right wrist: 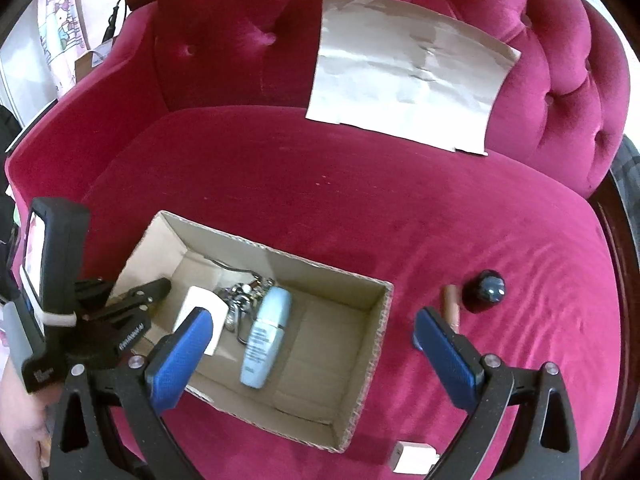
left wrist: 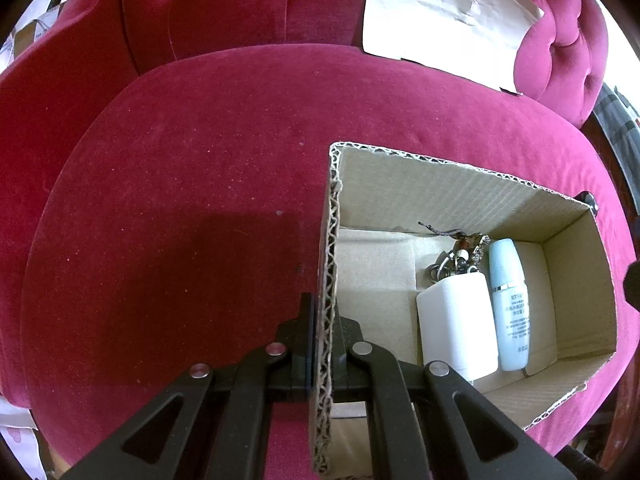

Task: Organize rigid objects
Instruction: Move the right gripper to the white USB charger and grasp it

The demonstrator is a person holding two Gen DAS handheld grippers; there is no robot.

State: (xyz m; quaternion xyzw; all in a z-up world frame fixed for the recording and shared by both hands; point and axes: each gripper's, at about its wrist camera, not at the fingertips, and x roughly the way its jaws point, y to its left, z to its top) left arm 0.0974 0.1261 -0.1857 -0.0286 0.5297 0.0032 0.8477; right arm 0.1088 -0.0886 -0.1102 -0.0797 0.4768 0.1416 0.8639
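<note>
An open cardboard box point(left wrist: 460, 188) sits on the pink velvet seat. My left gripper point(left wrist: 325, 320) is shut on the box's left wall, one finger inside and one outside; it shows in the right wrist view at the box's left end point(right wrist: 140, 294). Inside lie a white bottle point(left wrist: 456, 324), a light blue bottle point(left wrist: 510, 304) and a keychain point(left wrist: 460, 256). My right gripper point(right wrist: 314, 320) hangs open above the box's point(right wrist: 384, 320) right half, with nothing between its blue pads point(right wrist: 180, 356). Right of the box lie a dark round bottle point(right wrist: 486, 290) and a tan tube point(right wrist: 452, 304).
A small white object point(right wrist: 414, 456) lies on the seat near the front edge. A creased sheet of paper point(right wrist: 404, 76) leans against the tufted backrest. The sofa's arm point(left wrist: 568, 40) rises at the right, and a person's hand point(right wrist: 24, 420) holds the left gripper.
</note>
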